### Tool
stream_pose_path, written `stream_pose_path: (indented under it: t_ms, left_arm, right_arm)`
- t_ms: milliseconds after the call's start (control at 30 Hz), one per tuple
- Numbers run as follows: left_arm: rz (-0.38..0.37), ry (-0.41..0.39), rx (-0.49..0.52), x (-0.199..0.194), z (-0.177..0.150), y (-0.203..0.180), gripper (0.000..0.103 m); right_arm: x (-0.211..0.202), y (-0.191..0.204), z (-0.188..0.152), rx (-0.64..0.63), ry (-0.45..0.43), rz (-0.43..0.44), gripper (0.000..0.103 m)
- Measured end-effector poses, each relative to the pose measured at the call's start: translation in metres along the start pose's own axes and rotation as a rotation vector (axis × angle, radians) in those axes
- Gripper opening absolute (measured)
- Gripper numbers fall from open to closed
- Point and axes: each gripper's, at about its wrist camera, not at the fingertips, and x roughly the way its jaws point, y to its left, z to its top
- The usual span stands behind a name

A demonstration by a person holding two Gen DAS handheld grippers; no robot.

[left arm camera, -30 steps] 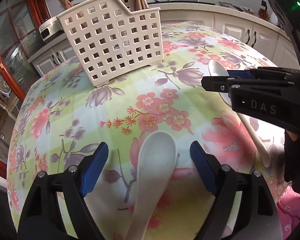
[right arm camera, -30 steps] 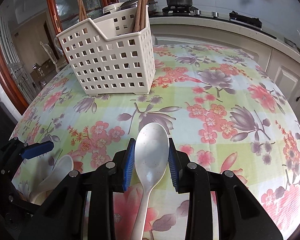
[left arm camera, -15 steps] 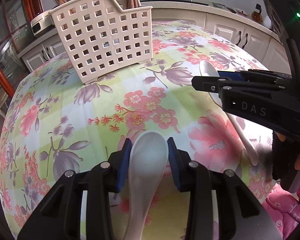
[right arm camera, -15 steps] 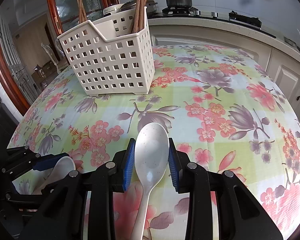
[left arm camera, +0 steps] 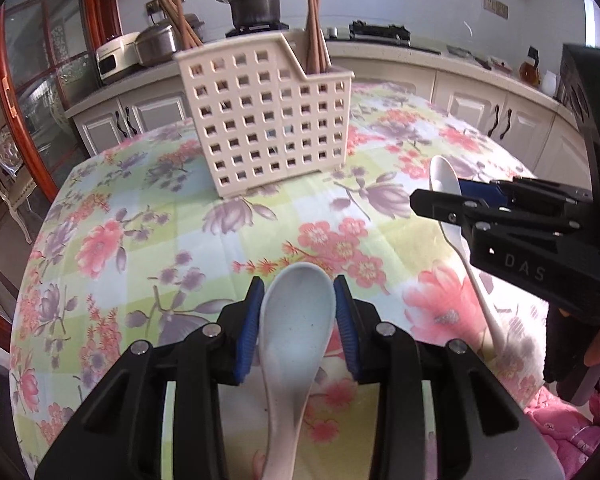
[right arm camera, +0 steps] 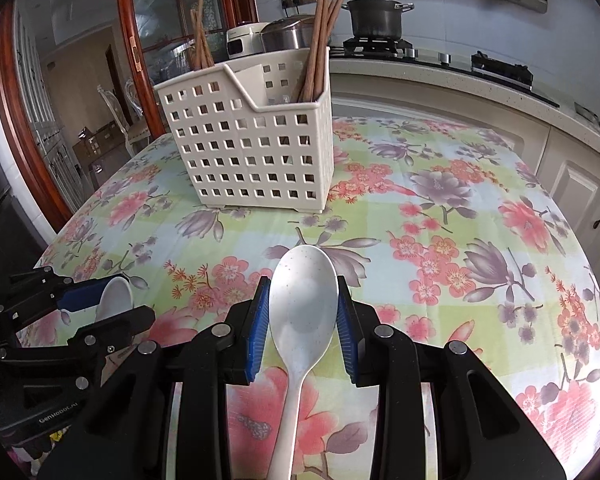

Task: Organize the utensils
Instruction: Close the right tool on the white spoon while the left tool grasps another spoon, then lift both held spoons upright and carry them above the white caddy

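My left gripper [left arm camera: 299,312] is shut on a white soup spoon [left arm camera: 296,328] and holds it above the floral table. My right gripper [right arm camera: 303,320] is shut on a white long-handled spoon [right arm camera: 302,312], also lifted. Each gripper shows in the other's view: the right gripper [left arm camera: 444,196] with its spoon [left arm camera: 444,178] at the right, the left gripper [right arm camera: 92,304] with its spoon [right arm camera: 114,300] at the lower left. A cream perforated utensil basket [left arm camera: 268,124] [right arm camera: 252,148] stands ahead, upright, with brown chopsticks [right arm camera: 320,36] in its rear compartments.
The round table has a floral cloth [right arm camera: 440,216]. Behind it runs a kitchen counter [right arm camera: 440,76] with a stove, a pot [right arm camera: 376,16] and rice cookers [right arm camera: 284,36]. A wooden-framed glass door [right arm camera: 140,40] stands at the left.
My left gripper has closed on the soup spoon and lifted it, tilting up toward the basket. My right gripper keeps its spoon and has risen a little.
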Motion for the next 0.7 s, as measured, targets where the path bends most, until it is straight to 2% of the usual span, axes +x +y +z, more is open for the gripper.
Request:
stream_pose_path:
  t_ms: [267, 700]
  left_arm:
    - [0.007, -0.093, -0.037, -0.025, 0.005, 0.011, 0.034]
    - [0.019, -0.173, -0.07, -0.048, 0.004, 0.022, 0.033]
  right_arm:
    - [-0.017, 0.012, 0.007, -0.039, -0.069, 0.003, 0.031]
    - [-0.037, 0.028, 0.012, -0.087, -0.135, -0.014, 0.031]
